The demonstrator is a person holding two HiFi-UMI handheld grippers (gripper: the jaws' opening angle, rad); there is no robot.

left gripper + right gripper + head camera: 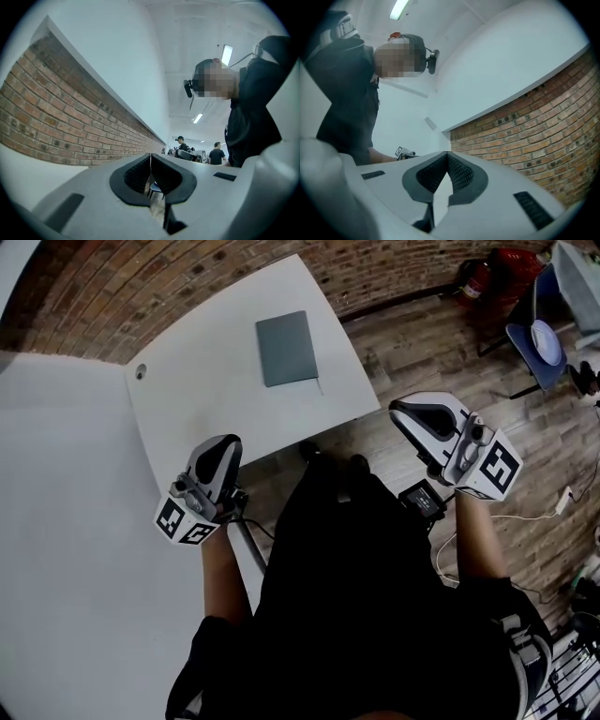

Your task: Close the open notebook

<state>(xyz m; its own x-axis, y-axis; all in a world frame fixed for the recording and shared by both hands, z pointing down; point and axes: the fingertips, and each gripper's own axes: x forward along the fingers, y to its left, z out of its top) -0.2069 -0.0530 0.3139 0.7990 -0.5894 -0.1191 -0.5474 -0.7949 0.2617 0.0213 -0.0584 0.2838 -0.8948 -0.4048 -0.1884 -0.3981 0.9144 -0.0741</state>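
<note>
Notebook [287,349] first: we see it lying shut and flat, grey cover up, on the white table [187,418]. It sits on the far part of the tabletop, towards the brick wall [141,287] and nearer the table's right-hand edge. A small round hole [141,372] in the tabletop lies well off to its left.

We hold both tools low and close to our body, well apart from the book. The left gripper [223,451] hangs at the near edge of the table, below and to the left of the notebook. The right gripper [408,413] is off the table altogether, over the wooden floor [422,343], to the right of the table's near corner. The notebook lies ahead of both, roughly between their two lines, and touches neither.

In the left gripper view the left gripper [150,161] has its ribbed pads [136,176] pressed together at the tips, with nothing caught between them. In the right gripper view the right gripper [448,161] is likewise fully closed, pad tips meeting, empty. Behind each pair of jaws we see only brick and pale wall.
</note>
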